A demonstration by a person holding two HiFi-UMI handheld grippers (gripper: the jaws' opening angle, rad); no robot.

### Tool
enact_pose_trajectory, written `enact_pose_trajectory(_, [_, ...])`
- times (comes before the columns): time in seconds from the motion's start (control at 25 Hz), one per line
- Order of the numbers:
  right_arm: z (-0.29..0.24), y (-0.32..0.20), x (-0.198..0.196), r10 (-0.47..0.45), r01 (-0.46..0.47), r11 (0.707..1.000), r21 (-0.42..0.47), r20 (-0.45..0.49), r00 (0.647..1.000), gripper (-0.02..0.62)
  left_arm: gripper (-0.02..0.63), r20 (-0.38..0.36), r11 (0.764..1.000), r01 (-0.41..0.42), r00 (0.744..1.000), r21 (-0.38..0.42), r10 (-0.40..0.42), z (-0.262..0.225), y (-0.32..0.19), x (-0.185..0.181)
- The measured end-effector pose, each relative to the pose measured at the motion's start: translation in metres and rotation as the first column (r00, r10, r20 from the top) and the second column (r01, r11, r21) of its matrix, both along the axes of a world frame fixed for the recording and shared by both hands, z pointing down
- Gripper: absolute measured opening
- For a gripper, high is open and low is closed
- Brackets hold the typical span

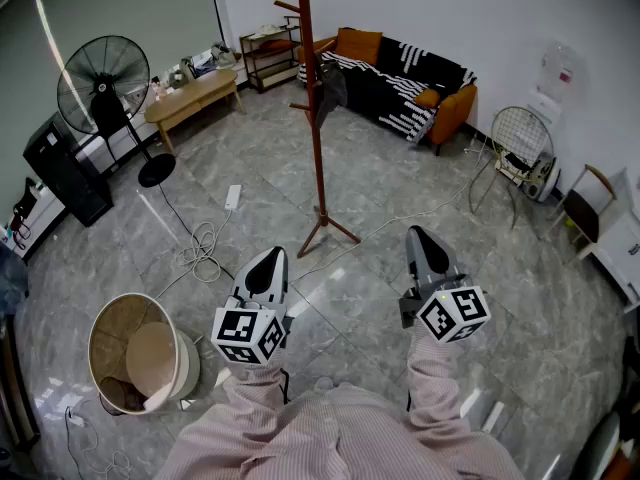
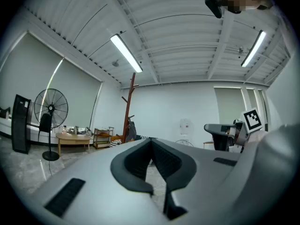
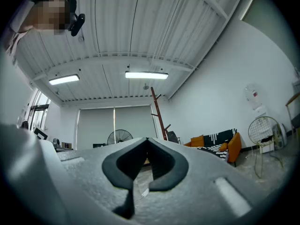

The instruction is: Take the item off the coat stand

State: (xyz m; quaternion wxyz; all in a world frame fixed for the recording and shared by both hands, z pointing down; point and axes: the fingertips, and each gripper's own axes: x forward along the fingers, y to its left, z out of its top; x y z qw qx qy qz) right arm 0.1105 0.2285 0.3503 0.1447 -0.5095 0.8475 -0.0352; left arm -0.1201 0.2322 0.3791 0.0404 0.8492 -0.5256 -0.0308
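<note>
Item: a dark item hangs from a peg on the coat stand, on the pole's right side in the head view, clear of the floor.
Coat stand: a reddish-brown wooden pole, upright on splayed feet, in the middle of the grey tiled floor.
Left gripper: the left gripper is held low in front of the person, well apart from the stand; its jaws are closed tip to tip with nothing between them.
Right gripper: the right gripper is held level with the left one and points toward the stand; its jaws are closed and empty.
Behind the stand: a black-and-white striped sofa with orange cushions stands against the wall.
Left side: a pedestal fan, a low wooden table and a round basket.
</note>
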Motion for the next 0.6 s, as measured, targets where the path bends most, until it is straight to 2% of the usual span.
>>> enact_pose_trajectory(0.24, [0.008,0.005,0.003,0.024,-0.023,0.999,-0.036,0.007,1.000,0.005,0.002,-0.010,1.000,0.004,1.000,-0.025,-0.005,0.010,0.008,-0.004])
enact_pose_trajectory(0.6, [0.013,0.010,0.016,-0.005,0.007,0.999,-0.043,0.043,0.999,0.005,0.002,-0.009,1.000,0.011,1.000,-0.019,-0.011,0.007,0.014,0.010])
